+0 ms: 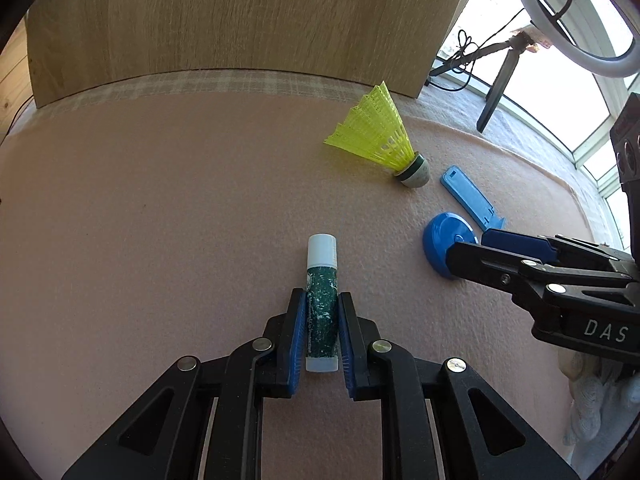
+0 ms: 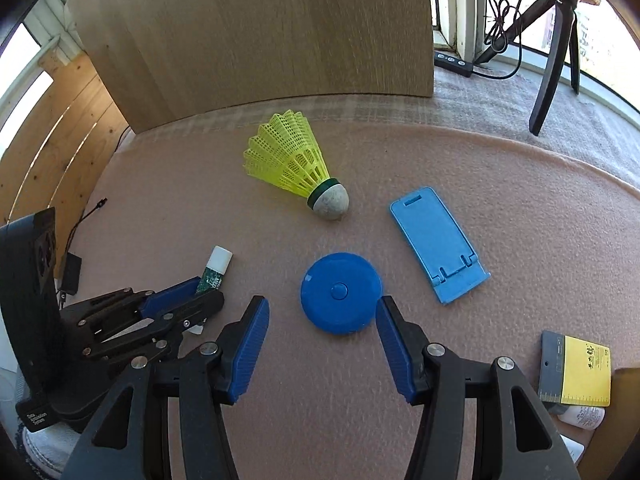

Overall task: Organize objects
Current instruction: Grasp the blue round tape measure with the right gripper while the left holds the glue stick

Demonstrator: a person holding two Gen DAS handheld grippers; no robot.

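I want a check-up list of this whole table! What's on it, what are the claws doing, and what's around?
Surface: pink felt mat, lying flat.
Job's things: lip balm tube; yellow shuttlecock on its side; round blue case; light blue phone stand folded flat.
Clutter: yellow and grey card at the mat's right edge.
Grippers: left claw shut on the lip balm tube; right claw open, the round blue case just ahead of its fingers, untouched.
Cables: black cable coiled by the tripod leg; thin wire off the mat's left edge.
Surroundings: wooden board standing behind the mat; windows beyond.
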